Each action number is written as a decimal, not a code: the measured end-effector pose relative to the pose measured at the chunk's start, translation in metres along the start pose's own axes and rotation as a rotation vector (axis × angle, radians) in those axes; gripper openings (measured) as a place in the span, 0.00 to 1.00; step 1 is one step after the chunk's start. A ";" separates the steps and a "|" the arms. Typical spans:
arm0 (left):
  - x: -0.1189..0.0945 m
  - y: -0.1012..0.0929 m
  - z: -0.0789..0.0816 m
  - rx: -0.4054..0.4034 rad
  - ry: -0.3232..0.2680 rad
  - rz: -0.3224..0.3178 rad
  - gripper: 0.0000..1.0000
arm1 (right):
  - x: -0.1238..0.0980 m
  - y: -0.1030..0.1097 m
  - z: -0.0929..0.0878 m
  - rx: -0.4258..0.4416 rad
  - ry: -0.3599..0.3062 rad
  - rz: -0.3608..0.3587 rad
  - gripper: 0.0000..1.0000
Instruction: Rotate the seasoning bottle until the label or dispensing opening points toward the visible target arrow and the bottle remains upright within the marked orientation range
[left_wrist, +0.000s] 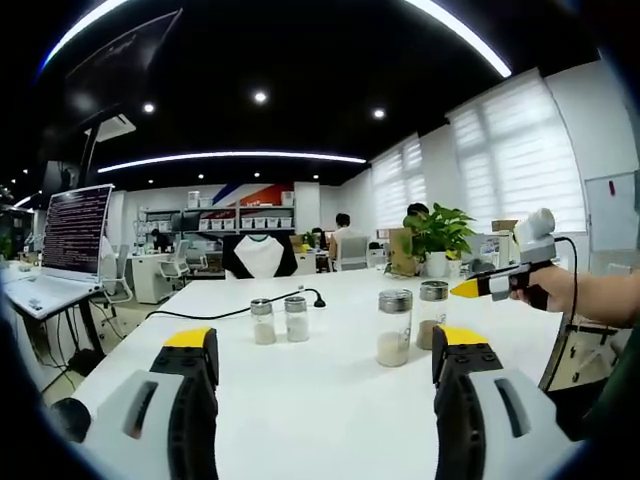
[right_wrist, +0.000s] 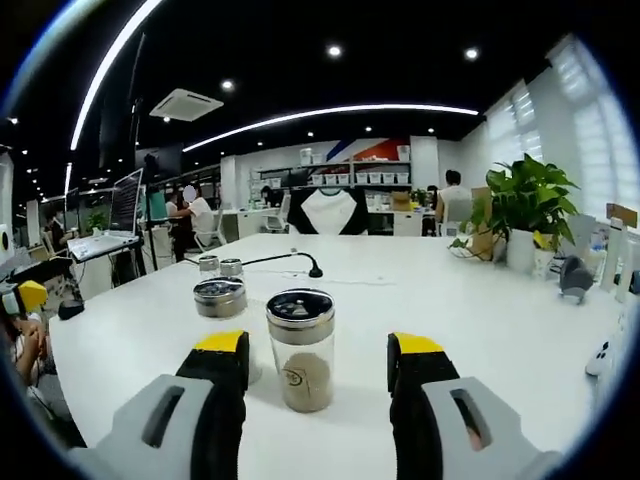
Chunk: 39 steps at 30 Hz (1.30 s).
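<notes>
A clear seasoning bottle (right_wrist: 300, 352) with a metal lid and tan powder stands upright on the white table (right_wrist: 480, 330), just ahead of my right gripper (right_wrist: 318, 348) and in line with the gap between its jaws. That gripper is open and the jaws do not touch the glass. A second lidded bottle (right_wrist: 220, 298) stands just left of it, partly behind the left jaw. In the left gripper view both bottles (left_wrist: 432, 312) (left_wrist: 394, 327) stand right of centre. My left gripper (left_wrist: 325, 345) is open, well short of them. The right gripper (left_wrist: 478, 288) reaches in, held by a hand (left_wrist: 555, 287).
Two small shakers (left_wrist: 280, 320) stand farther back beside a black cable (left_wrist: 220, 312). A potted plant (right_wrist: 525, 210) and small devices sit at the right of the table, and a laptop (left_wrist: 72, 235) on a stand lies left. People sit at desks beyond.
</notes>
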<state>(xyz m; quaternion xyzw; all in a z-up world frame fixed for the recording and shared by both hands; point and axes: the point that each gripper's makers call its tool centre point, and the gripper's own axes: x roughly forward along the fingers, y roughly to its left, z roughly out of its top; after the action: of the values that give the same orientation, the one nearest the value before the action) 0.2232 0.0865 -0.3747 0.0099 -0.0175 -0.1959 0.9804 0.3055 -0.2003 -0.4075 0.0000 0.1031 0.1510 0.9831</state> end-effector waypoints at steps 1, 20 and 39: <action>0.001 -0.001 0.002 0.002 -0.002 -0.004 0.93 | -0.003 -0.001 0.001 -0.003 -0.003 -0.006 0.56; 0.012 0.000 0.017 -0.031 -0.045 -0.018 0.90 | -0.036 0.008 -0.011 0.051 -0.076 0.053 0.66; 0.089 0.007 0.043 0.012 -0.117 -0.069 0.84 | -0.049 0.009 -0.015 0.025 -0.063 0.059 0.68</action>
<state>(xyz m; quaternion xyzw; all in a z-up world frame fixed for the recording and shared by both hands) 0.3066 0.0581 -0.3285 0.0047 -0.0756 -0.2298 0.9703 0.2539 -0.2072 -0.4118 0.0201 0.0739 0.1787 0.9809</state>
